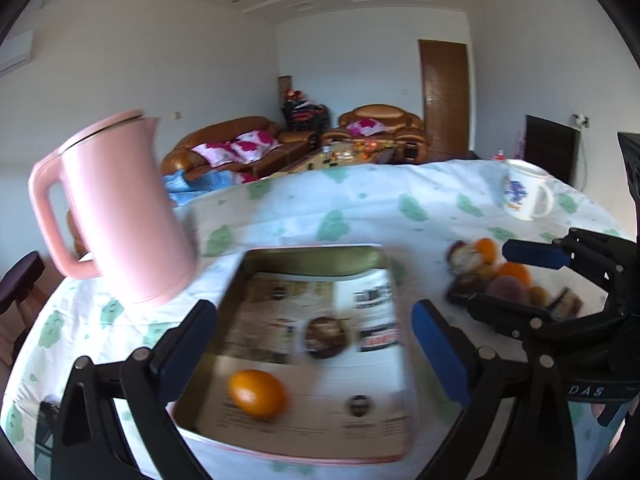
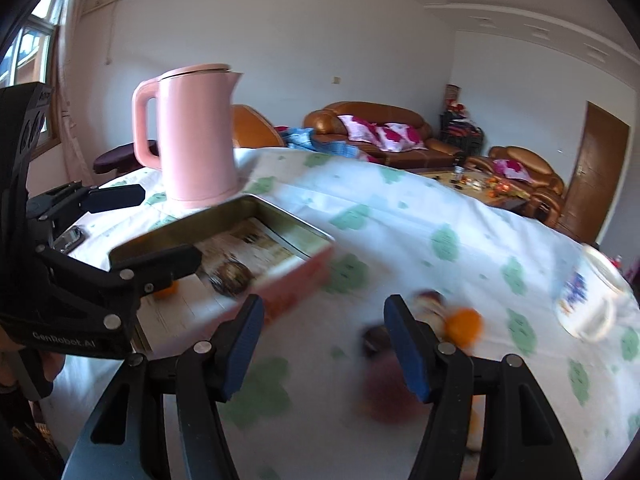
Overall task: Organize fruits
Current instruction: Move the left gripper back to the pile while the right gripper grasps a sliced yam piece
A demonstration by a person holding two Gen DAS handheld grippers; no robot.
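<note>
One orange [image 1: 258,393] lies inside the open tin [image 1: 308,254] on the tabletop [image 1: 360,208]; the remaining fruit pile [image 1: 500,276] sits beside the tin. Step in hand, as judged: transfer of the next fruit. The left claw [image 1: 316,344] stands wide and empty above the tin. The right claw [image 2: 324,344], half open and empty, points down toward the pile and must close on one fruit.

A: Fruit pile [image 1: 498,276] near the table's right edge is smeared, pieces can't be separated. Print on the tin [image 1: 320,320] floor unreadable.

B: Right wrist view: left gripper [image 2: 132,236] hides most of the orange [image 2: 166,290] in the tin. Mug [image 2: 588,304] motif blurred.
</note>
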